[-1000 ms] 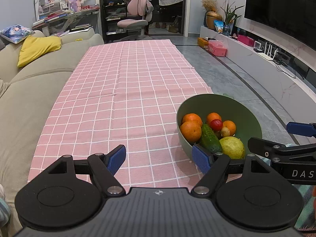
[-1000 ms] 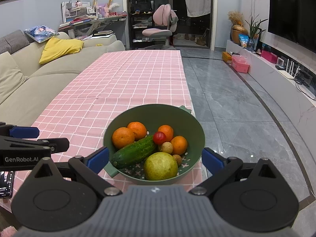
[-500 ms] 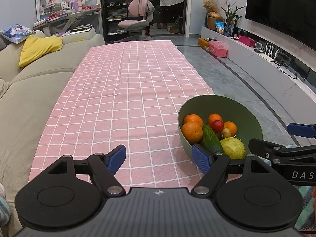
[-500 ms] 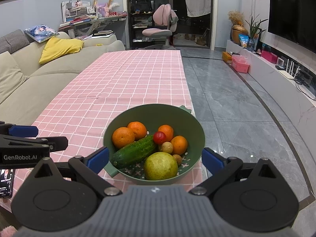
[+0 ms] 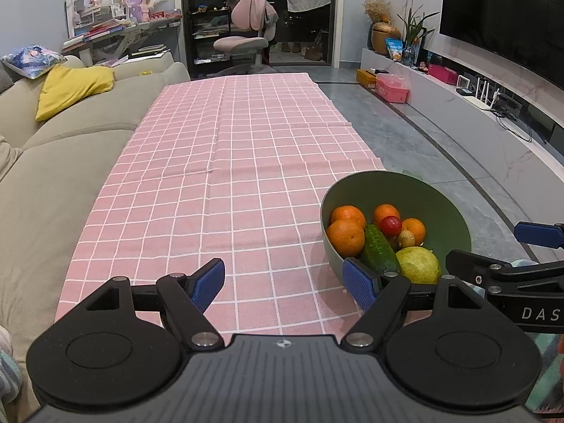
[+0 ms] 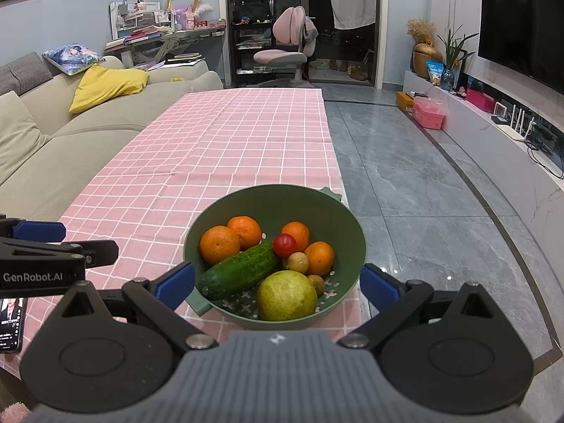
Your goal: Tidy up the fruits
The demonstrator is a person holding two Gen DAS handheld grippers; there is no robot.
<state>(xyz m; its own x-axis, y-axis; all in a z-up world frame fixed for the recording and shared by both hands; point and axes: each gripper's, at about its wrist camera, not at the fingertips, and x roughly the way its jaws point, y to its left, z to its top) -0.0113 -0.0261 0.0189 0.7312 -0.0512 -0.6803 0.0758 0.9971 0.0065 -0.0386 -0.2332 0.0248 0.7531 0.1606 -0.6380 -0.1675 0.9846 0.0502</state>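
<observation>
A green bowl (image 6: 338, 211) sits on the pink checked tablecloth (image 6: 211, 148) near its right front edge. It holds several oranges (image 6: 219, 244), a cucumber (image 6: 239, 270), a red tomato (image 6: 284, 245), a yellow-green citrus fruit (image 6: 286, 295) and small brown fruits (image 6: 297, 262). My right gripper (image 6: 276, 287) is open and empty, just in front of the bowl. My left gripper (image 5: 283, 283) is open and empty over the cloth, left of the bowl (image 5: 440, 194). The cucumber (image 5: 379, 248) and oranges (image 5: 345, 237) also show in the left wrist view.
A beige sofa (image 5: 53, 162) runs along the table's left side. Grey tiled floor (image 6: 423, 183) lies to the right, with a TV bench (image 6: 511, 148) beyond. A phone (image 6: 10, 320) lies at the cloth's front left edge. A pink chair (image 6: 282, 54) stands at the far end.
The left gripper has drifted slightly, so the bowl sits a little lower and further right in its view. The right gripper has not moved. Both stay open.
</observation>
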